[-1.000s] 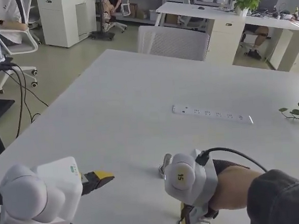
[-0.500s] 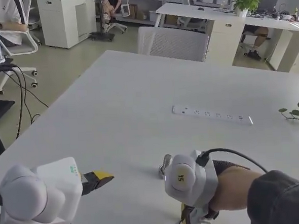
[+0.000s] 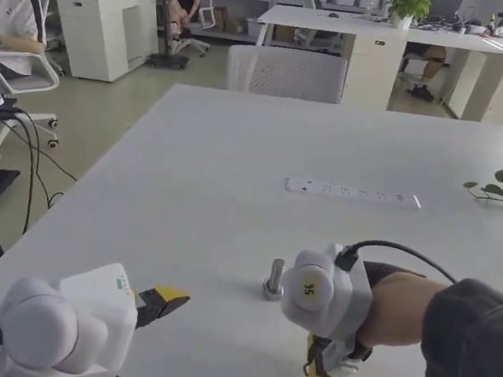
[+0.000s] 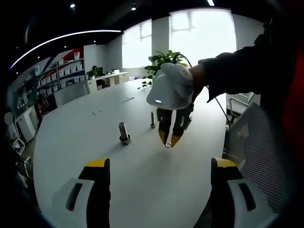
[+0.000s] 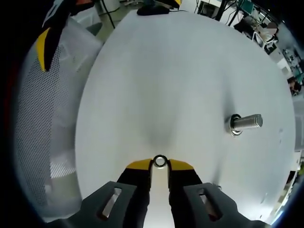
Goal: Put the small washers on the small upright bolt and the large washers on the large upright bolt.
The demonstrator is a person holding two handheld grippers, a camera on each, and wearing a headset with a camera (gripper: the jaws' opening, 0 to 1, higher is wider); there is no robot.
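Over the white table (image 3: 191, 175), the right tool (image 4: 171, 140) pinches a washer (image 5: 160, 161) in its tips. Two bolts stand up on the table, the big bolt (image 4: 124, 133) and the small bolt (image 4: 152, 119). The left tool (image 4: 159, 164) is spread wide and holds nothing.

white table (image 3: 232, 155), silver washer (image 5: 160, 161), yellow-tipped right tool (image 5: 160, 165)

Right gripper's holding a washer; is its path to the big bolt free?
Probably yes: only bare table lies between the right gripper and the large bolt; the left gripper hangs aside.
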